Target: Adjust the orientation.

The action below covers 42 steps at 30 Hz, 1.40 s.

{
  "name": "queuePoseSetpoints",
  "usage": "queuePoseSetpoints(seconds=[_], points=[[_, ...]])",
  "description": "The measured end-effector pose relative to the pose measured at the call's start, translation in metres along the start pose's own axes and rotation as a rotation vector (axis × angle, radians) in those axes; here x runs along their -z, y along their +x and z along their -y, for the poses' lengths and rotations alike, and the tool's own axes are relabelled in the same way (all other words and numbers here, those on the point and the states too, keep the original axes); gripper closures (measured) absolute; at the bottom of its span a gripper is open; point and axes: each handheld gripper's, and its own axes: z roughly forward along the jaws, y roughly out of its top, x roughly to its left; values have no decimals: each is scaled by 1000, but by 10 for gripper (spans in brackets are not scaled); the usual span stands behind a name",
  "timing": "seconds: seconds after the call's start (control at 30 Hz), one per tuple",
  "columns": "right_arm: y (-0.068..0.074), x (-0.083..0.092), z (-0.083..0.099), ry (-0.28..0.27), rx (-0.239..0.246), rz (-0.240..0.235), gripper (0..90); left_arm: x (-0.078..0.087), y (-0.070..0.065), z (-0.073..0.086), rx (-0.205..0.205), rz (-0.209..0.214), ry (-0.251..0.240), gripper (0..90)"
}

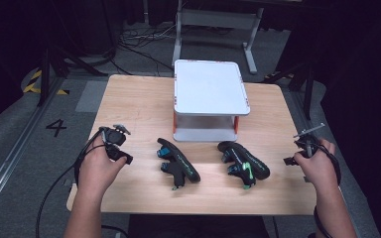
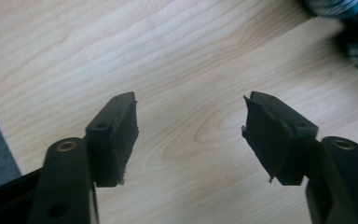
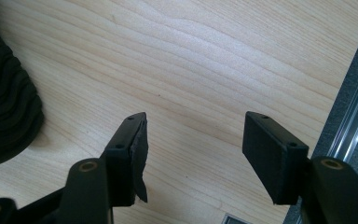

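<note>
Dark floor and cables surrounded the wooden table (image 1: 139, 99). At its far middle stood a white two-tier rack (image 1: 211, 89), top bare. Nearer lay two black sandals (image 1: 178, 163) (image 1: 243, 162), side by side between the left gripper (image 2: 189, 135) and right gripper (image 3: 193, 149), both spread and holding nothing.

High view: fixed above the person's edge of the counter (image 1: 139, 99), facing forward and down, far enough to take in the whole top and floor beyond. Left gripper view: rides low, close over the wood, looking along its fingers (image 2: 116, 135). Right gripper view: same closeness, near the counter's edge. All three share the wooden top.
</note>
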Motion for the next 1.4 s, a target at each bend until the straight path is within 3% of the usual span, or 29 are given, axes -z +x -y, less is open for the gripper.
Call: queuePoseSetpoints(seconds=[0.17,0.33,0.43,0.57,0.7,0.83,1.13,1.23,1.4], points=[[-1,0,4,-4,2,29,405,4,-1,-6,26,15,-44,314],[-1,0,7,-9,-1,22,390,8,-6,-11,12,39,-70,323],[0,0,8,-12,10,19,383,8,-15,-16,-35,78,-71,323],[2,1,8,-22,19,18,386,8,-36,-24,-156,205,-82,316],[3,2,6,-28,25,16,383,7,-60,-28,-255,242,-58,309],[5,0,4,-30,35,3,377,7,-76,-30,-317,328,-57,298],[8,-1,-2,-41,54,-12,368,-8,-106,-28,-412,353,70,321],[8,-1,-4,-43,57,-17,367,-18,-117,-25,-446,393,134,368],[10,-2,-5,-46,64,-29,367,-30,-125,-25,-470,387,191,380]])
